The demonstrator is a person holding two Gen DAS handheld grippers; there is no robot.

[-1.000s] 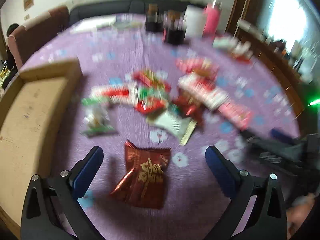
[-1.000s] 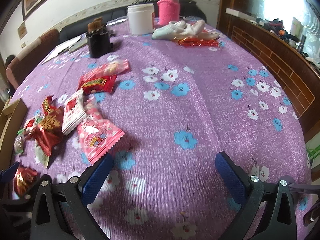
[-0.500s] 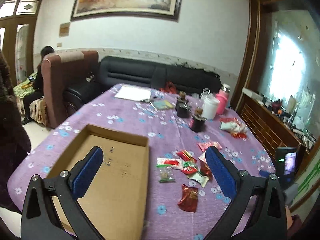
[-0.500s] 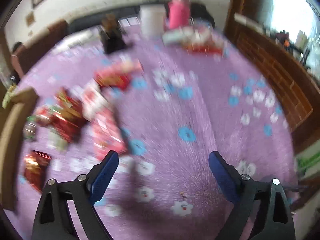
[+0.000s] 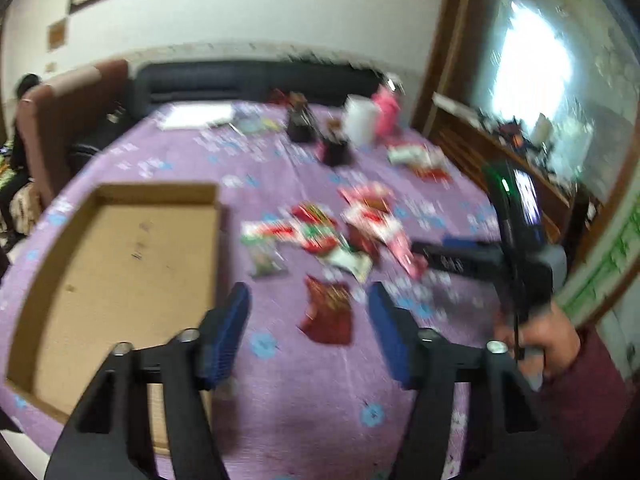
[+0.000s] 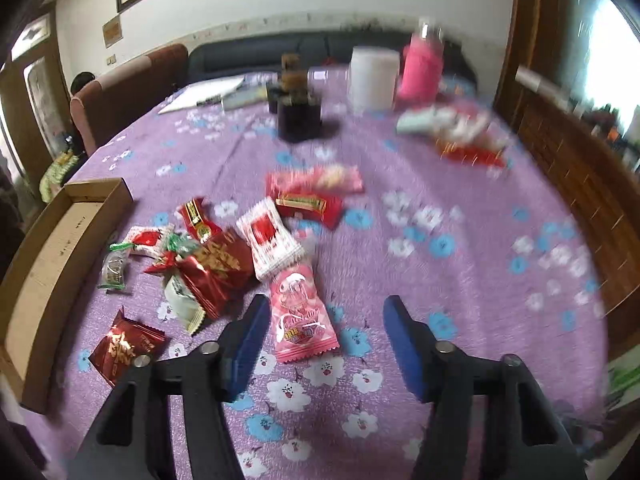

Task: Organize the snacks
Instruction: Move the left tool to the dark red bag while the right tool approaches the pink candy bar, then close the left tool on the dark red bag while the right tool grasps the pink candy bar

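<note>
A pile of red, white and green snack packets (image 5: 320,232) lies mid-table, blurred. One dark red packet (image 5: 328,314) lies apart, below and ahead of my left gripper (image 5: 308,320), whose jaws are closing on empty air above the cloth. To its left is the shallow cardboard box (image 5: 156,192), with nothing in it. My right gripper (image 6: 324,332) hovers over the cloth, its jaws closing too, touching nothing. A pink packet (image 6: 298,316) lies just ahead of its left finger (image 6: 248,336), with the pile (image 6: 224,256) and the dark red packet (image 6: 124,346) further left. The box (image 6: 100,192) sits at far left.
At the back of the purple flowered tablecloth (image 6: 460,184) stand black jars (image 6: 298,116), a white tub (image 6: 374,80) and a pink bottle (image 6: 422,68), with more wrappers (image 6: 460,136) to their right. A hand (image 5: 548,340) holds the right gripper. A wooden sideboard runs along the right edge.
Both grippers' jaws have narrowed from wide open. The left view rose from close over the dark red packet, then swung back toward it. The right view shifted toward the pile and the pink packet.
</note>
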